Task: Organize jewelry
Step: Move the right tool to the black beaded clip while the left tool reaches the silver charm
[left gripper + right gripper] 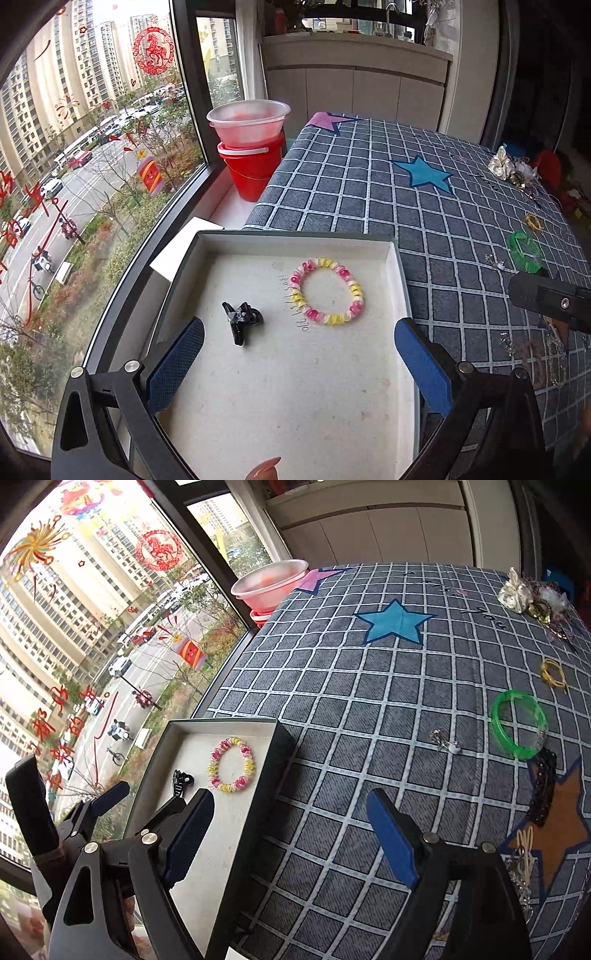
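Note:
A shallow box (295,238) (284,734) with a white floor sits at the table's window-side edge. In it lie a pink, yellow and white bead bracelet (328,290) (231,764) and a small black hair claw (242,317) (181,781). My left gripper (299,354) hangs open above the box floor, nothing between its blue pads. My right gripper (291,830) is open too, over the box's right wall and the cloth, holding nothing. On the cloth to the right lie a green bangle (519,723) (526,252), a yellow ring-shaped piece (553,672) (534,221) and a small silver piece (445,741).
A checked grey cloth with stars (369,701) covers the table. A black lace band (542,786), chains and a heap of jewelry (532,596) lie along the right side. A red bucket with a plastic basin (251,147) stands on the window sill. The left gripper (110,797) shows in the right wrist view.

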`<state>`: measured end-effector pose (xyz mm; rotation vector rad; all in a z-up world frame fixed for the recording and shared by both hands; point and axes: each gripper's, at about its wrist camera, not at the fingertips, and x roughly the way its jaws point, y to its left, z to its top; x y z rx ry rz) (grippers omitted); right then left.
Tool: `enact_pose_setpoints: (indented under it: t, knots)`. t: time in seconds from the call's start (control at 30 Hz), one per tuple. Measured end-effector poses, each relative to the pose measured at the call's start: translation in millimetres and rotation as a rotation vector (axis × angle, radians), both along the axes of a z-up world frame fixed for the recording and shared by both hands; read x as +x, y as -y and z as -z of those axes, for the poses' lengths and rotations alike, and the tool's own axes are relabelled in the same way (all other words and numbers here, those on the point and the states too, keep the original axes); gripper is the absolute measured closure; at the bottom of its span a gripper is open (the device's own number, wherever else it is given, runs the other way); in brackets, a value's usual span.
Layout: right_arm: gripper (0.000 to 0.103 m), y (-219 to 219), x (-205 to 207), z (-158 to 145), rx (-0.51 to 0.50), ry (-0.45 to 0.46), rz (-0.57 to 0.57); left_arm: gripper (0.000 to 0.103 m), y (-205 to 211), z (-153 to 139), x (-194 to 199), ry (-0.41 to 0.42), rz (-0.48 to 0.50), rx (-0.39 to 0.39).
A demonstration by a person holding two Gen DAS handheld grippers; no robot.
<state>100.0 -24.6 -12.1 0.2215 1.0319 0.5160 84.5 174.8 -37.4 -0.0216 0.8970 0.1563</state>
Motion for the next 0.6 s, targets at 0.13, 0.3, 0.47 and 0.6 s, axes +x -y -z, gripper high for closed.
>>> enact_pose_setpoints:
  t: [0.13,0.3,0.47,0.6]
  knots:
    - [0.016,32.2,-13.0,1.8,0.044,-0.002,0.064,0.000,25.1,-4.3,-0.8,-0.003,0.047,0.004]
    - [0.016,74.6,-29.1,5.9,0.085,0.017,0.157,0.000,63.2,-6.6,-0.6,-0.007,0.116,0.045]
    - [0.016,117.2,-43.1,4.9,0.078,0.051,0.243,0.000,93.1,-4.3,3.6,-0.029,0.182,0.010]
    - [0.016,151.7,-50.0,10.5,0.062,0.021,0.296,0.000,113.7,2.8,13.7,-0.060,0.224,0.004]
